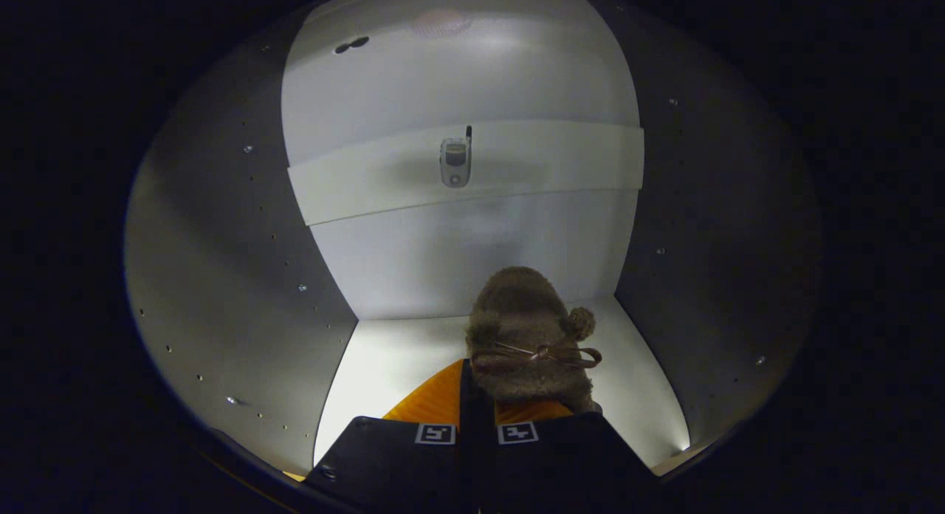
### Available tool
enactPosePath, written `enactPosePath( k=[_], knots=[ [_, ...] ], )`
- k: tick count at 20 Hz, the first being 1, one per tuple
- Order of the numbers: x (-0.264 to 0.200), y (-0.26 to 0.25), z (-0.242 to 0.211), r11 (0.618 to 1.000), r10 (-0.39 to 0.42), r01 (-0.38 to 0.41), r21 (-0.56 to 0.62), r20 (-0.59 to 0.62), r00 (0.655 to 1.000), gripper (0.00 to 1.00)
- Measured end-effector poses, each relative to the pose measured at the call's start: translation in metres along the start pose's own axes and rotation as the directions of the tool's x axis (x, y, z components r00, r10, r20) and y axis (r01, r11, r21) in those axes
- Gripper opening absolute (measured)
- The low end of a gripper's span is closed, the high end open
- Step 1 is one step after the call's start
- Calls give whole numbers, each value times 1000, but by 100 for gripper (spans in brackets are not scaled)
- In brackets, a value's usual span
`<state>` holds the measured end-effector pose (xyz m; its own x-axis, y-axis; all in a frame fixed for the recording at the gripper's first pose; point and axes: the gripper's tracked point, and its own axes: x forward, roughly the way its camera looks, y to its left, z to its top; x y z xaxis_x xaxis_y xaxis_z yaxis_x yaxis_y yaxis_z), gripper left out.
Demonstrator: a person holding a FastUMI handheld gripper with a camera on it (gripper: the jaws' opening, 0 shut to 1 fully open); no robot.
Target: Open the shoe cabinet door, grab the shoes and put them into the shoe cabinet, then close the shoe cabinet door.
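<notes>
A fuzzy brown shoe with a thin bow on its top sits at my fingertips, inside the white shoe cabinet. My gripper is well inside the cabinet, and its fingers stand almost together with the shoe's near edge pinched between them. The shoe leans slightly toward the right finger. It hangs low over the cabinet floor, and I cannot tell whether it touches the floor. The shoe's sole and its far side are hidden.
The cabinet's back wall carries a white cross strip with a small grey device fixed on it. Grey side walls dotted with peg holes close in on the left and on the right.
</notes>
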<state>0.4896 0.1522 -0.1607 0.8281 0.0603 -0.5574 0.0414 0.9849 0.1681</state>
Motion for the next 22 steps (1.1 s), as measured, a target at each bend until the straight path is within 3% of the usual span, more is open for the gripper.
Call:
enactPosePath(
  k=[8, 11, 12, 15, 22],
  knots=[
    [17, 14, -20, 999, -3, 0, -49, -51, 999, 10],
    [14, 13, -26, 1000, -5, 2, -29, -84, 996, 18],
    [11, 11, -27, 999, -5, 2, -35, -92, 996, 28],
    [3, 11, -26, 1000, 14, -16, -24, -104, 994, 37],
    [-47, 15, -9, 996, 75, -77, -41, -48, 996, 94]
  ],
)
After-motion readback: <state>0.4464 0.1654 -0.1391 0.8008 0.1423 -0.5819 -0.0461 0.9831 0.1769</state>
